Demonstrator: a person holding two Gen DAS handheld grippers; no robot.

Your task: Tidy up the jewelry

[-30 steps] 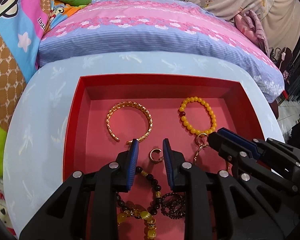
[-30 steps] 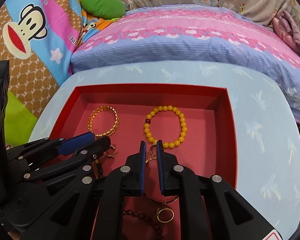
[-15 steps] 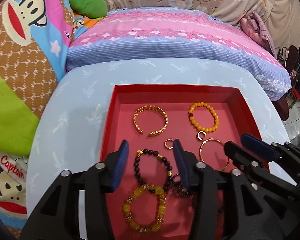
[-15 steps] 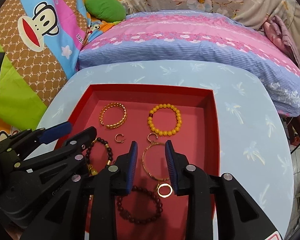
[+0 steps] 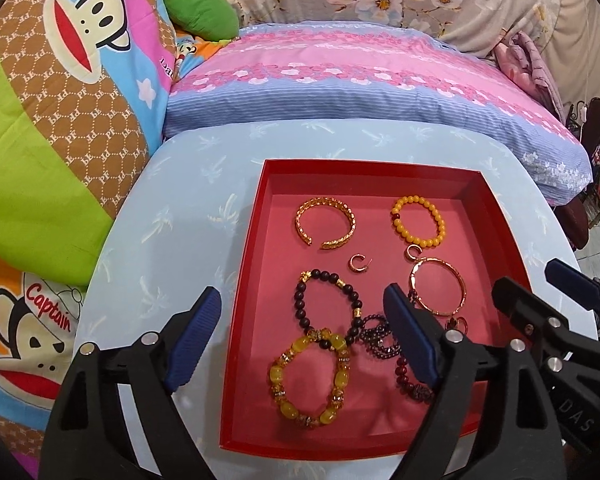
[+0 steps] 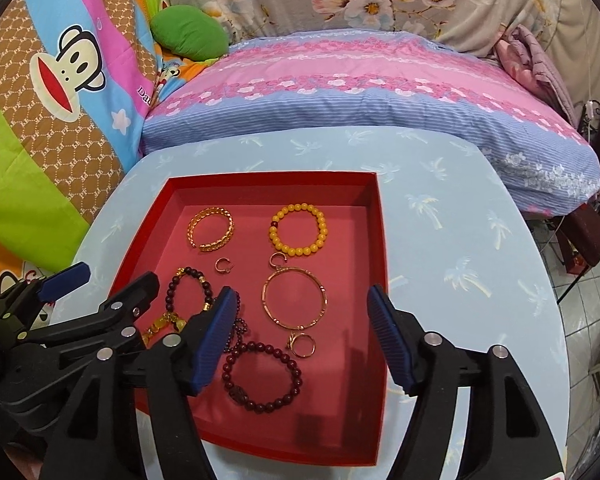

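Note:
A red tray (image 5: 247,264) (image 6: 376,264) on the light-blue table holds jewelry: a gold cuff (image 5: 326,223) (image 6: 211,229), a yellow bead bracelet (image 5: 419,221) (image 6: 298,229), a small gold earring (image 5: 358,263) (image 6: 222,265), a thin gold bangle (image 5: 438,291) (image 6: 294,298), a dark bead bracelet (image 5: 327,304), an amber bead bracelet (image 5: 310,378), a maroon bead bracelet (image 6: 262,376) and a gold ring (image 6: 302,345). My left gripper (image 5: 304,340) is wide open and empty above the tray's near left. My right gripper (image 6: 304,340) is wide open and empty above its near right.
The light-blue table (image 5: 180,216) has a rounded edge. A pink and blue striped cushion (image 5: 360,92) lies behind it, cartoon-print bedding (image 5: 60,120) at the left, a tiled floor (image 6: 588,320) at the right.
Both grippers have pulled back and up from the tray and opened wide. The small gold earring and the gold bangle now lie free in the tray.

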